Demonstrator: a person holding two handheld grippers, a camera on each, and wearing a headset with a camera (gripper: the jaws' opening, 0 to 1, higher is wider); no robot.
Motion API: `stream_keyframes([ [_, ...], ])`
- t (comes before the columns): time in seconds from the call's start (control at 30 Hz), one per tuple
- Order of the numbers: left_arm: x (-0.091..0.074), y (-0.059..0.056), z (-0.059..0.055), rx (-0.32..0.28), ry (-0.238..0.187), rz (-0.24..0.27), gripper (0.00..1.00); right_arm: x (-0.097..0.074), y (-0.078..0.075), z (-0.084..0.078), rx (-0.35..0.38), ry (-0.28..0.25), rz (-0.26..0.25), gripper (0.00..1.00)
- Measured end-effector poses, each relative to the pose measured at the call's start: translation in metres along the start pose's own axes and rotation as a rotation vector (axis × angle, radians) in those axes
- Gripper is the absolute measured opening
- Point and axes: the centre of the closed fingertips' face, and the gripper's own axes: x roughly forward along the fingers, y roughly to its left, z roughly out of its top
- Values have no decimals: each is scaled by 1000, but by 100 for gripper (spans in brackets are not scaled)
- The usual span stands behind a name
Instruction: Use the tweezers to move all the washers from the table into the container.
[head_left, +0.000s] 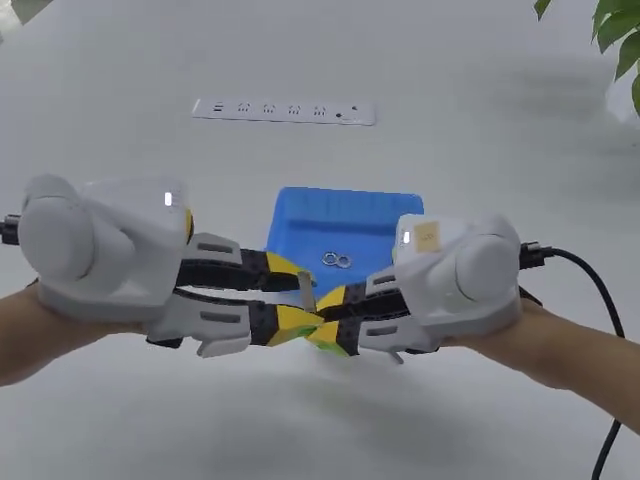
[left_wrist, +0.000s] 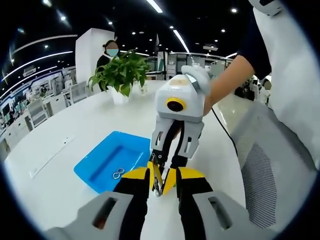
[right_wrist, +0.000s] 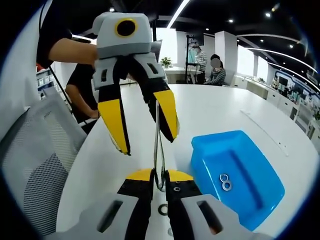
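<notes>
right gripper view, tweezers (right_wrist: 157, 142) in right hand-held gripper (right_wrist: 159, 176), long axis forward

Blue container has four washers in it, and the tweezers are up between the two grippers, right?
Not four: the head view shows two washers lying in the blue container. The rest holds: the tweezers are between the left gripper and the right gripper.
</notes>
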Motion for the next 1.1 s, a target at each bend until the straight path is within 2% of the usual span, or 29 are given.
stream_keyframes([
  [0.07,-4,-1,0,4,-7,16,26,-1,1,2,-2,-4,-1,10],
  [0.27,-15,-1,-5,-36,-14,67,30,-7,5,11,-9,-19,-6,10],
  [0.53,-30,-4,-3,-80,-45,134,52,-28,-2,25,-7,-55,-55,10],
  [0.77,-36,-6,0,-85,-67,170,57,-44,-7,34,-20,-68,-85,10],
  [1.1,-37,-9,2,-93,-95,189,63,-72,-30,51,-20,-110,-156,10],
])
